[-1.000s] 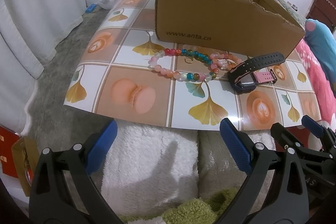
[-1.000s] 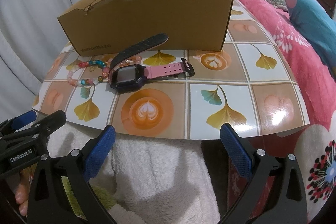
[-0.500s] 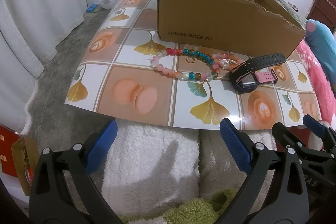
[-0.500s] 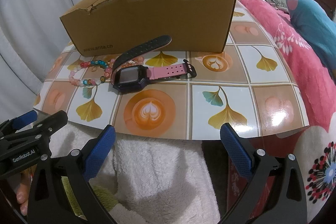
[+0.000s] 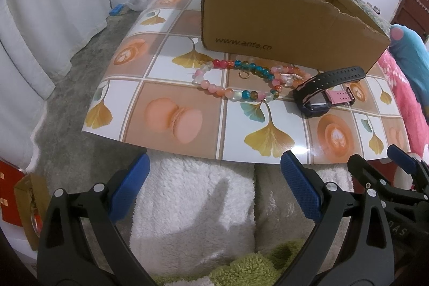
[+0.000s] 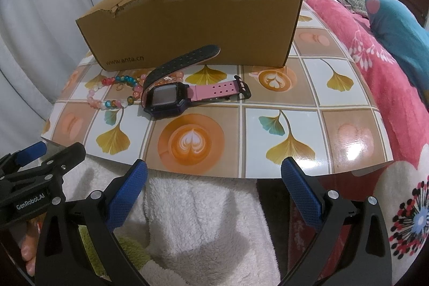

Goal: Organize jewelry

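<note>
1. Both grippers hang off the near edge of the patterned board (image 5: 171, 125), over a white fluffy blanket (image 5: 193, 195). The left gripper (image 5: 214, 189) has its fingers spread wide and empty; the right gripper (image 6: 214, 189) likewise.
2. Nothing looks packed yet. The bead necklace (image 5: 236, 82) lies near the middle of the board, just in front of the cardboard box (image 5: 281, 26). A small gold ring (image 5: 244, 74) sits inside its loop.
3. The watch (image 6: 171, 98) lies just right of the necklace, its black strap arching up toward the box wall and its pink strap flat on the board.
4. Risks, as I judge them: the necklace may drape and snag on the torn box rim; the ring is small and could be knocked off the board's edge.
5. The board rests on soft bedding, so pressing down could tip it and make the beads roll.
</note>
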A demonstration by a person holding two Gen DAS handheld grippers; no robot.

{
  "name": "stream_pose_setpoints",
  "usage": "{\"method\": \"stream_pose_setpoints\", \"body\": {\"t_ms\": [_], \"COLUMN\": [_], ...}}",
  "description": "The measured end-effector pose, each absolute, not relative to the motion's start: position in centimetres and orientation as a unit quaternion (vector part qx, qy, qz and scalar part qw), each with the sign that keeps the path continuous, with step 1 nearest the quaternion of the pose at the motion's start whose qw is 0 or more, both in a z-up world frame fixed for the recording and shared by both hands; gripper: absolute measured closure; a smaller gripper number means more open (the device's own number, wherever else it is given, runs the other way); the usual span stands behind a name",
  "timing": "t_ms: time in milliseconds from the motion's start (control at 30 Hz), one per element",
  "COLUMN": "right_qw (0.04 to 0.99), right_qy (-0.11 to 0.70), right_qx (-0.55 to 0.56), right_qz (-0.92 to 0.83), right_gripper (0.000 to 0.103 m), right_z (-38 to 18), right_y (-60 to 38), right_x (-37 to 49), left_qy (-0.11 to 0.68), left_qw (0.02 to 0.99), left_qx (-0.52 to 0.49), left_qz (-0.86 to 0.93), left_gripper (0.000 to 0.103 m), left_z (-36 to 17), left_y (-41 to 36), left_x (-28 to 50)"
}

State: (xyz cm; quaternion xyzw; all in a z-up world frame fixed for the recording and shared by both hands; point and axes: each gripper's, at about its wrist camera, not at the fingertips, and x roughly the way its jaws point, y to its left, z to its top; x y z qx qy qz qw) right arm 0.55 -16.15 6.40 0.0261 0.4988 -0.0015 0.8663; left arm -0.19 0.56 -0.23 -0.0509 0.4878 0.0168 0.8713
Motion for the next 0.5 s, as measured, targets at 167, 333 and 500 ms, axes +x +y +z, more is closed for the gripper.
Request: {"method": "stream_pose_setpoints", "body": {"t_ms": [167, 333, 500], "right_qw": [0.865, 0.865, 0.865], "right_qy": [0.501, 0.501, 0.501], "right_qx": [0.023, 0.019, 0.017], "right_qz": [-0.006, -0.009, -0.012], "right_gripper": [0.006, 0.006, 0.006], "right_z": [6.28, 6.24, 6.21], "right_y": [-16.02, -15.94, -15.97], "right_x": [0.55, 0.59, 0.59], "left_qy": [0.489, 0.49, 0.492], "left_qw": [0.871, 0.87, 0.869], "left_qx": [-0.049, -0.053, -0.058], "left_qz": [0.01, 0.008, 0.006], "left_gripper": [0.008, 0.008, 0.008], "left_z": [-0.36, -0.42, -0.53], "left_y": [0.52, 0.62, 0.67], "left_x": [-0.2, -0.23, -0.27]}}
